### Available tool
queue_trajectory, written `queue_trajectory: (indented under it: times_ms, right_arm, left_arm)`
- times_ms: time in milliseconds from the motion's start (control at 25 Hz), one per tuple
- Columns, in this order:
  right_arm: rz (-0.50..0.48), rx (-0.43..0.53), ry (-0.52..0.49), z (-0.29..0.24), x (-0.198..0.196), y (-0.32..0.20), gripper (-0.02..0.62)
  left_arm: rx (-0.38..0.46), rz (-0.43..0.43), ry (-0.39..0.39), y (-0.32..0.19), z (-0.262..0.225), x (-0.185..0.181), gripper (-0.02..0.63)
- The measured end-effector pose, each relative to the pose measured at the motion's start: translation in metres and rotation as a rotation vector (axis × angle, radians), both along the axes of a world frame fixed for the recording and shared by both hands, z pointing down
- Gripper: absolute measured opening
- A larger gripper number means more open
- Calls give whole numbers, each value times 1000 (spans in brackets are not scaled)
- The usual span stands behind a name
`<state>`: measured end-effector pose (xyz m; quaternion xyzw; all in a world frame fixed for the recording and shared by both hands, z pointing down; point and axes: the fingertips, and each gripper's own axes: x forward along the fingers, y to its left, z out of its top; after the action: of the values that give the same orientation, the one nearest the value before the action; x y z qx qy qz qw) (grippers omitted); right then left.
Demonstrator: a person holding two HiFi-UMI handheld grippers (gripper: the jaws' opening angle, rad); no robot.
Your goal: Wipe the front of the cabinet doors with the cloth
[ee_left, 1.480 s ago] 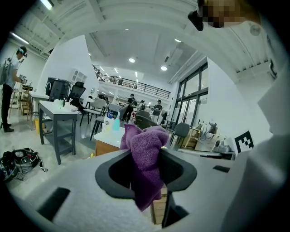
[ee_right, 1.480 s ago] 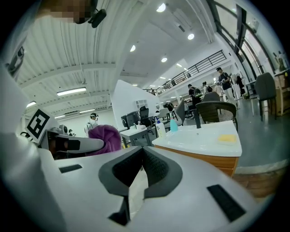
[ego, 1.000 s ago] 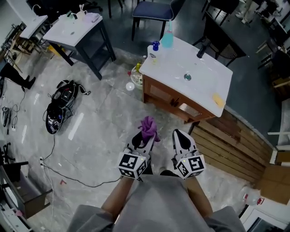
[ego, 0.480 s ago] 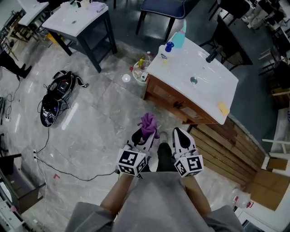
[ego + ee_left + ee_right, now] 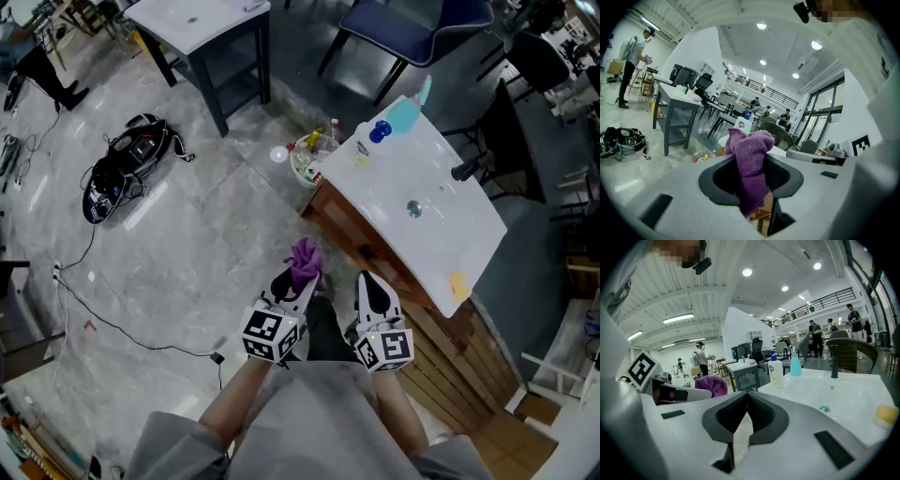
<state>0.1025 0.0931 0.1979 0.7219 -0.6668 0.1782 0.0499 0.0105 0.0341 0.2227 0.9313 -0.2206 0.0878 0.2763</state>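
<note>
A purple cloth (image 5: 305,258) sticks up from my left gripper (image 5: 298,279), which is shut on it. In the left gripper view the cloth (image 5: 751,157) hangs pinched between the dark pads. My right gripper (image 5: 368,281) is beside it, shut with nothing between its fingers; its tips meet in the right gripper view (image 5: 746,397). The wooden cabinet (image 5: 354,228) with a white sink top (image 5: 427,230) stands just ahead and to the right of both grippers. Its brown door fronts face me, apart from the cloth.
On the sink top are a blue-capped bottle (image 5: 378,132), a teal bottle (image 5: 412,105), a black faucet (image 5: 467,169) and a yellow sponge (image 5: 458,285). A bowl of bottles (image 5: 314,155) sits at the cabinet's left corner. Black backpack (image 5: 127,178) and cables (image 5: 112,323) lie left; wooden slats (image 5: 478,380) right.
The head view has swung: the cabinet now sits further right and closer to the grippers. Both grippers keep the same pose, the cloth still held in the left one.
</note>
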Motion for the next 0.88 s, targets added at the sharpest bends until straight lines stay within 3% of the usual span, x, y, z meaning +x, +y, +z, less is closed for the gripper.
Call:
queue_trajectory:
  times_ms: [400, 680, 880]
  right_arm:
    - [-192, -36, -25, 38, 51, -48, 9]
    - [-241, -45, -34, 82, 62, -60, 11]
    - [-243, -33, -34, 107, 58, -71, 9]
  left_arm:
    - [-4, -156, -36, -29, 36, 51, 144]
    - [-7, -205, -17, -41, 78, 68, 144]
    - [-35, -217, 37, -46, 116, 75, 143]
